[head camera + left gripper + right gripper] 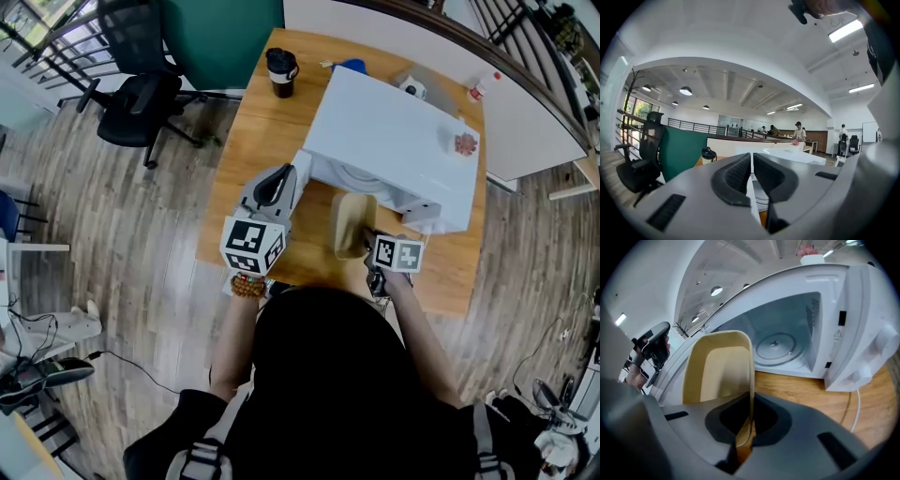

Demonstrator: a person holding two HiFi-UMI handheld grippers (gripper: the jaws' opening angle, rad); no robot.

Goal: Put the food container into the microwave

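Note:
A white microwave (394, 141) stands on the wooden table (248, 150). Its cavity with the glass turntable (777, 345) is open towards me. My left gripper (292, 173) is shut on the edge of the microwave door (304, 167), which shows as a thin white strip between its pads (737, 174). The tan food container (354, 223) hangs tilted in front of the opening. My right gripper (370, 241) is shut on its rim (751, 380), and the container's hollow (719, 371) faces the right gripper view's camera.
A black cup (282, 72) stands at the table's far edge, with a blue item (353, 66) and a white bottle (483, 86) further right. A pink thing (466, 143) lies on the microwave. Its cord (855, 408) runs over the table. An office chair (136, 94) stands left.

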